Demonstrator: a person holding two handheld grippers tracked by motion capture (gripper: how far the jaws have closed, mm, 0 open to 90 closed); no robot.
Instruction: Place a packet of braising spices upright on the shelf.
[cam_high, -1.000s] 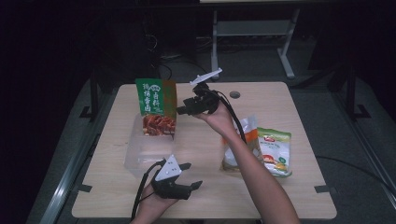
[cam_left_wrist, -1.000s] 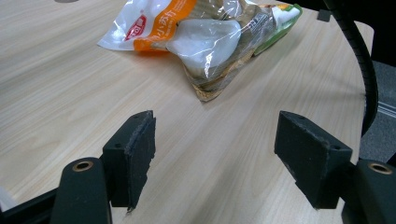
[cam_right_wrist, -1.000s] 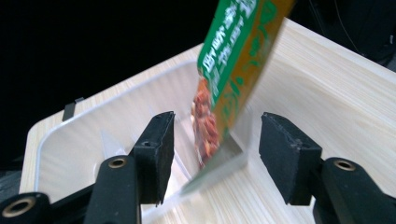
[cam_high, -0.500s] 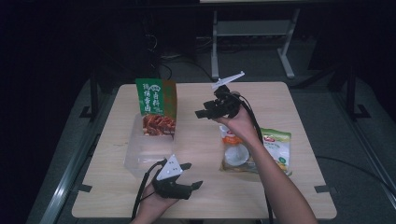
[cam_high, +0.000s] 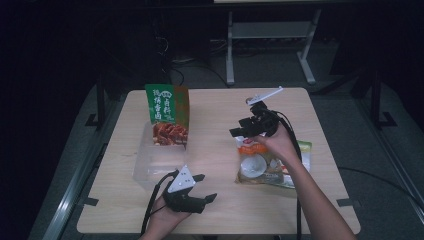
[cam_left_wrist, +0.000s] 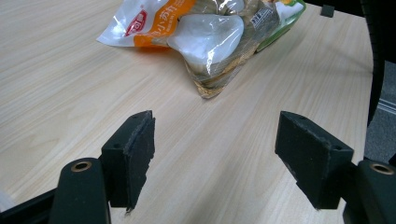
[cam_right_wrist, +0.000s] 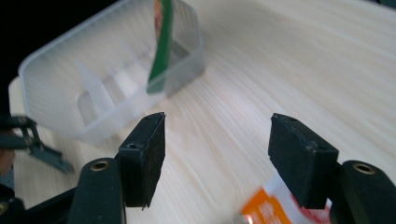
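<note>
Wooden table (cam_high: 220, 135), right gripper (cam_high: 239, 132) just opening, empty, above snack bag (cam_high: 260, 167).

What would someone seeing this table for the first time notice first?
Probably the tall green snack bag standing upright in the clear plastic bin on the table's left side. Next, the right gripper hovering with open fingers above the orange-and-white food packet lying flat at right.

Right gripper (cam_high: 239, 133) open above orange snack bag (cam_high: 272, 162); green packet (cam_high: 167, 114) upright in clear tub (cam_high: 150, 162)
</note>
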